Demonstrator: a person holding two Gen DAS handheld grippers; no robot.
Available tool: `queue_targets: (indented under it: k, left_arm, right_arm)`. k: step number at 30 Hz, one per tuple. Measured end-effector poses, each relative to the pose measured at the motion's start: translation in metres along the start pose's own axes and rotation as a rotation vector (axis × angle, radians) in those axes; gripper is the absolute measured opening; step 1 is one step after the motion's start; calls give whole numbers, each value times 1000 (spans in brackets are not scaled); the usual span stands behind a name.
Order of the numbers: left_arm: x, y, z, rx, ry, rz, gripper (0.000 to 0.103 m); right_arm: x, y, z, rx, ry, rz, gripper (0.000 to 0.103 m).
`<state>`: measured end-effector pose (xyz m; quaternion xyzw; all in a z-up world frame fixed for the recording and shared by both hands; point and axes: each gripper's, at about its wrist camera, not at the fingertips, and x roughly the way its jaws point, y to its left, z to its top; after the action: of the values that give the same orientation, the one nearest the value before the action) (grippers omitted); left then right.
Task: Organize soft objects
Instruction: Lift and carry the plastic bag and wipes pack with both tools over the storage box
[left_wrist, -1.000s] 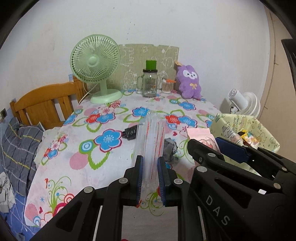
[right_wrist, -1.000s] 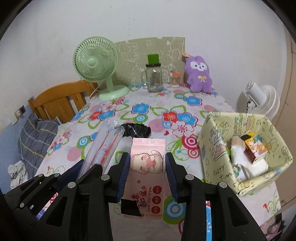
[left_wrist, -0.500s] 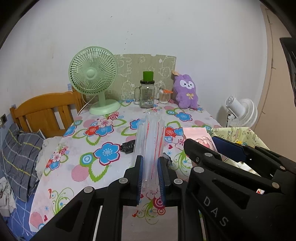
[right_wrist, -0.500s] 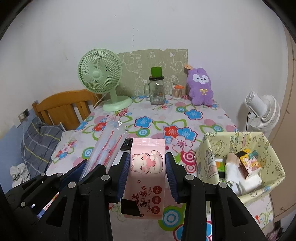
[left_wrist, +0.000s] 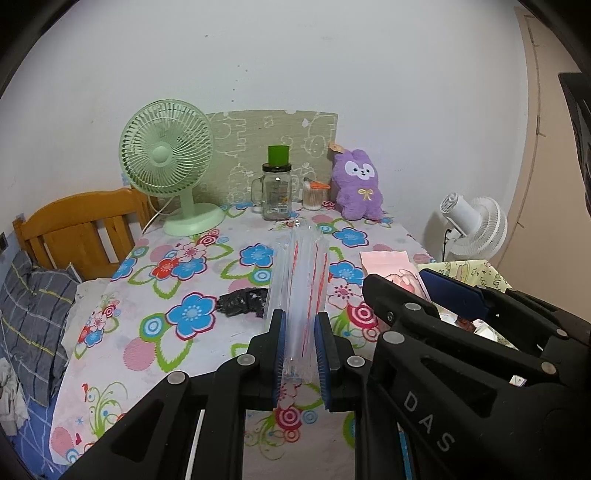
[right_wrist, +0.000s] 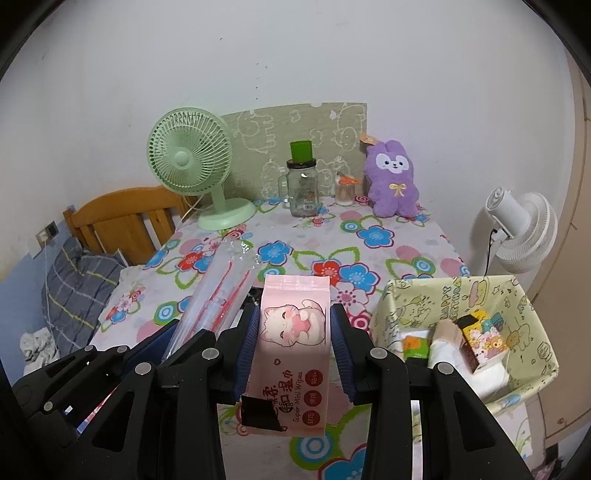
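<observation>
My left gripper (left_wrist: 300, 325) is shut on a clear plastic pack of red-striped straws (left_wrist: 301, 280), held in the air above the flowered tablecloth (left_wrist: 177, 280). My right gripper (right_wrist: 294, 317) is shut on a pink pack of wet wipes (right_wrist: 293, 332) with a cartoon cat, also lifted off the table. In the right wrist view the straw pack (right_wrist: 218, 291) slants up at the left. A yellow patterned fabric basket (right_wrist: 532, 325) at the right table edge holds small packs and a white bundle. A crumpled black item (left_wrist: 242, 301) lies on the cloth below the straws.
At the back of the table stand a green desk fan (right_wrist: 192, 166), a glass jar with a green lid (right_wrist: 303, 184), a small jar of cotton swabs (right_wrist: 345, 192) and a purple plush bunny (right_wrist: 393, 181). A wooden chair (left_wrist: 81, 229) is at left, a white fan (right_wrist: 524, 229) at right.
Both grippers have risen with their packs and drawn back from the table, so more of the tablecloth and the basket shows. The grips have not changed.
</observation>
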<state>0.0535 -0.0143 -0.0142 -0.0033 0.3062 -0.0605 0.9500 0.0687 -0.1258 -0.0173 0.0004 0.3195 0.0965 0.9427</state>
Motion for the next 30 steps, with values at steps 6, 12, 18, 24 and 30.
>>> queue_targets:
  k: [6, 12, 18, 24, 30]
  left_arm:
    - [7, -21, 5, 20, 0, -23, 14]
    - [13, -43, 9, 42, -7, -55, 14]
    - [19, -64, 12, 64, -1, -89, 14]
    - [25, -82, 14, 82, -2, -112, 14]
    - [30, -98, 17, 100, -2, -132, 14]
  right_arm:
    - [-2, -21, 2, 3, -1, -16, 42]
    - [-6, -45, 3, 15, -13, -48, 42]
    - [-10, -65, 3, 24, -24, -71, 42]
    - [-13, -84, 4, 35, -34, -91, 42]
    - [-15, -100, 4, 50, -42, -109, 42]
